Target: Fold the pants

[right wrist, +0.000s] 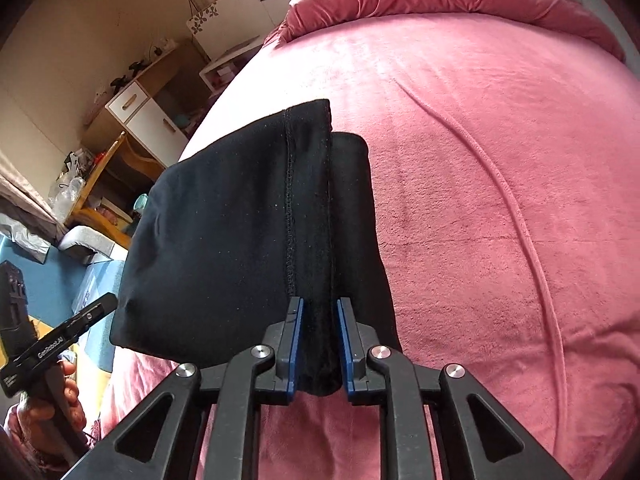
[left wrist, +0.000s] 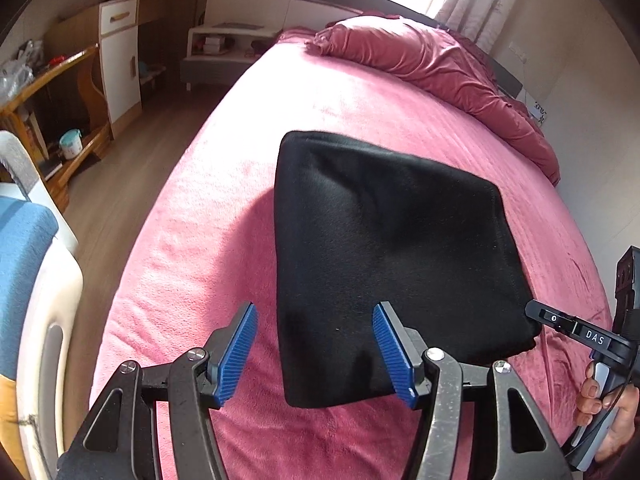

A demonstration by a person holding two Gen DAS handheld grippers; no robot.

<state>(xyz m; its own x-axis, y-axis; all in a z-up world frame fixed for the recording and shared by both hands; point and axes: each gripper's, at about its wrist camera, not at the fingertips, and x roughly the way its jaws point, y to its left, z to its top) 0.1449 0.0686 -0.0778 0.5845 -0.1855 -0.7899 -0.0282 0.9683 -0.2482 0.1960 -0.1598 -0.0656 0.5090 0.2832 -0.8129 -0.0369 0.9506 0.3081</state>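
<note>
1. Two grippers are working over one folded bundle: the black pants [left wrist: 392, 264] are lying as a compact, roughly square stack on the pink bed [left wrist: 224, 208], well short of the bunched pink duvet [left wrist: 436, 68] at the bed's far end.
2. Taking the pants as landmark, the right gripper [right wrist: 318, 344] is sitting at their near edge, jaws squeezed together on a thick fold of cloth just beside the stitched hem [right wrist: 289, 200].
3. The left gripper [left wrist: 316, 354] is hovering above the pants' near corner, jaws standing apart with nothing pinched; one pad is over cloth, the other over bare bed.
4. The pants' seam is running straight away from the right gripper, so any next fold or drag is probably going along that line, led by the right hand.
</note>
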